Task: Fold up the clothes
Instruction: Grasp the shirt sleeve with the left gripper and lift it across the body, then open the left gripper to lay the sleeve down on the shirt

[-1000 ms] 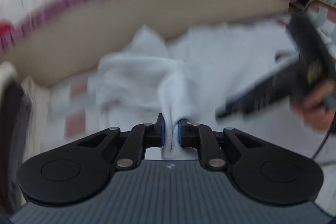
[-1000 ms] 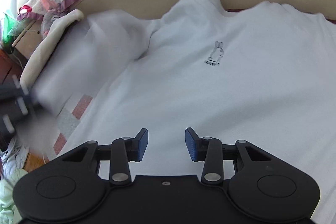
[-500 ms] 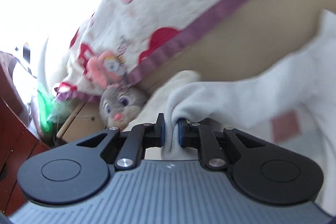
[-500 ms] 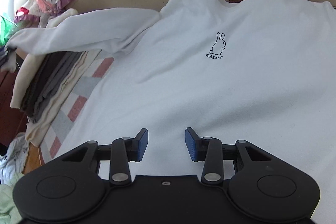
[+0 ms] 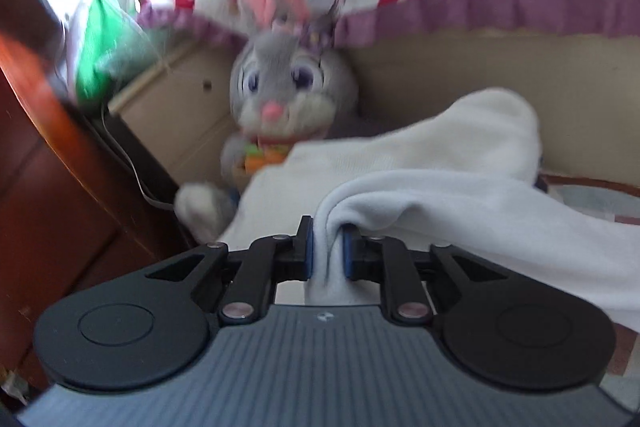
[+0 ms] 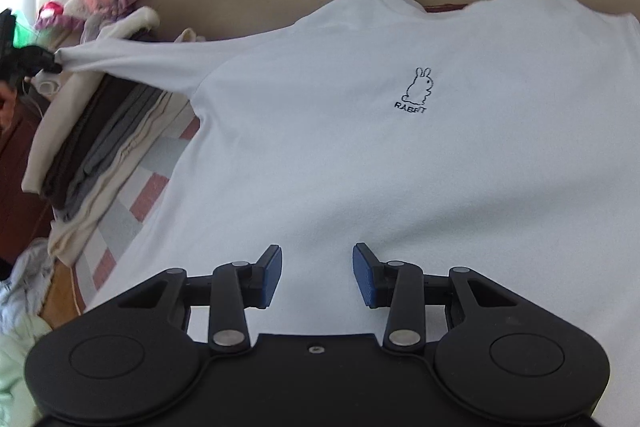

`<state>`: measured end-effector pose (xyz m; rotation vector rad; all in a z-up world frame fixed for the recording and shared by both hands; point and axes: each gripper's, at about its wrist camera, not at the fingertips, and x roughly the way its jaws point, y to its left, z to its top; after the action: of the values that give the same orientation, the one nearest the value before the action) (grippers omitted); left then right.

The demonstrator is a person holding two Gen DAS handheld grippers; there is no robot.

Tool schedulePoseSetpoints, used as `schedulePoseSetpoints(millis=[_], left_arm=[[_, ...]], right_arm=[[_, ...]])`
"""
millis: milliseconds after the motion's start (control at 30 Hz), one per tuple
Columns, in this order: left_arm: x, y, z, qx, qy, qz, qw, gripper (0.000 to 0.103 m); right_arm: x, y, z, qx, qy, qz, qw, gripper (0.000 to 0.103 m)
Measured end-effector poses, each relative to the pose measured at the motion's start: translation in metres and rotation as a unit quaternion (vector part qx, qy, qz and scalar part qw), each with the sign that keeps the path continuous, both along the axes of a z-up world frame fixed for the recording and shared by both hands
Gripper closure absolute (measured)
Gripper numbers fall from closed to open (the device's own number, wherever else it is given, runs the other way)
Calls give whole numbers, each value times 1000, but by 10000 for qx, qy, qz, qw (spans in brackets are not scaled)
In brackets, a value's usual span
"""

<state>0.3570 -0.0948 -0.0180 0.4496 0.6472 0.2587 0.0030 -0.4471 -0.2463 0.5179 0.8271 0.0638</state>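
Our left gripper [image 5: 327, 247] pinches the cuff of the sleeve [image 6: 136, 61], stretched straight out left of the white shirt [image 6: 360, 147] lying flat on the bed. Our right gripper [image 6: 317, 275] hovers wide open over the hem, farther from the sleeve.

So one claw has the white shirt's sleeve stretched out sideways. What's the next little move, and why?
Probably swing the left gripper back over the white long-sleeved rabbit-print shirt and lay the sleeve across its chest. The sleeve is pinched, pulled straight over the stack of folded clothes; the right gripper is open, holding nothing.
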Motion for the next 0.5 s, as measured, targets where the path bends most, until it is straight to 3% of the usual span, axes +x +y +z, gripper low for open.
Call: schedulePoseSetpoints(millis=[33, 100, 167, 267, 367, 433, 500], left_arm=[[3, 2, -3, 71, 38, 52, 10000, 74], [5, 8, -4, 287, -46, 270, 9992, 39], [2, 22, 7, 173, -383, 575, 9975, 33], [-12, 46, 25, -330, -691, 918, 9928, 33], [-44, 35, 31, -1103, -793, -14, 9907, 33], [-72, 9, 22, -1237, -806, -736, 9863, 30], [-99, -17, 9, -1402, -725, -1458, 9766, 24]], right_arm=[[1, 1, 0, -37, 8, 26, 10000, 58], [5, 2, 1, -75, 31, 66, 9999, 57], [6, 4, 3, -134, 59, 111, 9998, 57], [8, 5, 8, -210, 74, 163, 9996, 57], [14, -5, 21, -357, -58, 95, 9993, 57], [17, -18, 31, -426, -175, -52, 9989, 57], [20, -34, 38, -352, -234, -243, 9988, 57]])
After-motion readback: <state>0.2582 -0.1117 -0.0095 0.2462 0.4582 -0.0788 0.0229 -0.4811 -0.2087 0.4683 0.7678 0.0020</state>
